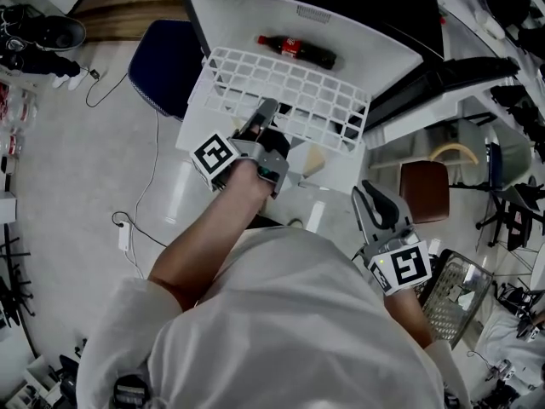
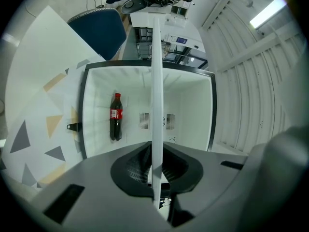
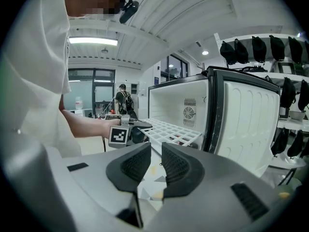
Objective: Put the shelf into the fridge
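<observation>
The white wire shelf (image 1: 294,88) lies level at the open fridge's (image 1: 247,15) mouth, its far part inside the white interior. My left gripper (image 1: 266,109) is shut on the shelf's near edge. In the left gripper view the shelf (image 2: 155,81) shows edge-on as a white strip clamped between the jaws. A cola bottle (image 1: 296,49) stands inside on the fridge floor (image 2: 116,116). My right gripper (image 1: 375,203) hangs to the right, apart from the shelf. Its jaws (image 3: 155,151) stand a narrow gap apart with nothing between them. That view shows the shelf (image 3: 171,129) and my left gripper (image 3: 137,128).
The fridge door (image 3: 248,120) stands open on the right. A blue chair (image 1: 166,58) sits left of the fridge, a brown stool (image 1: 424,190) right of it. A cable (image 1: 140,186) runs over the floor, and a wire basket (image 1: 451,296) lies near my right side.
</observation>
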`<state>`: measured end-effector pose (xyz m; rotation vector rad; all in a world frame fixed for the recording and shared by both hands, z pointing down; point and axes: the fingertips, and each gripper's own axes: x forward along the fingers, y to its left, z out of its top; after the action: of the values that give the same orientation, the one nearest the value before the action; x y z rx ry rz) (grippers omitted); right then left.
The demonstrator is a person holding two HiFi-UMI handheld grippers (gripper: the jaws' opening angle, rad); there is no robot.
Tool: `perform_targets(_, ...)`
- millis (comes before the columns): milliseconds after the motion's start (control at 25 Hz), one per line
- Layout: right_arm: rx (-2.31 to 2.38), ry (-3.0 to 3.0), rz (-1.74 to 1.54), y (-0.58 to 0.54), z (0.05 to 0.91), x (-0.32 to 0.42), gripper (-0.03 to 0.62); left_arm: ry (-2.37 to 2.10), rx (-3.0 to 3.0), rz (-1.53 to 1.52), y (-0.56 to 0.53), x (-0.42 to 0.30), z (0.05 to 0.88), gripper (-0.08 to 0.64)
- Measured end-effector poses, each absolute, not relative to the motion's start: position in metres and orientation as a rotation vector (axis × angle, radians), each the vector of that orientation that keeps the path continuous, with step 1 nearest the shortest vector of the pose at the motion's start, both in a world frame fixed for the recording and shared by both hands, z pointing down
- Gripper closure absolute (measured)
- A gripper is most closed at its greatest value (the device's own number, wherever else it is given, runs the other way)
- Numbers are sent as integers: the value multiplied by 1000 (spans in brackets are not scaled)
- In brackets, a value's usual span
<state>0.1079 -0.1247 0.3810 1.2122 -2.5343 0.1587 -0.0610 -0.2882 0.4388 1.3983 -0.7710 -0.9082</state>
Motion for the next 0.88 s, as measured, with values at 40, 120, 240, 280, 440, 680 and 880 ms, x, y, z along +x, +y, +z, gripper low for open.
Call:
perform_targets(40, 1213, -2533, 160, -125, 382, 108, 514, -769, 1403, -910, -289, -61, 438, 525)
perform_targets(120, 1212, -2533, 164, -128, 383, 109, 514, -766, 1415, -913, -292, -61, 435, 525)
perform_targets(240, 1206, -2530, 170, -129, 385, 109, 514, -770, 1406, -917, -294, -60, 436, 525)
perform_targets(280, 1205, -2530, 171, -128, 385, 108, 514, -771, 1402, -919, -294, -59, 436, 525)
perform_targets(440, 1205, -2532, 178, -130, 385, 107, 514, -782, 1397, -925, -295, -62, 436, 525)
perform_targets(680, 1214, -2522, 178, -132, 387, 111, 514, -802, 1412, -924, -297, -62, 438, 525)
perform_targets(880, 1212, -2518, 177, -133, 386, 112, 514, -822, 1427, -924, -296, -63, 438, 525)
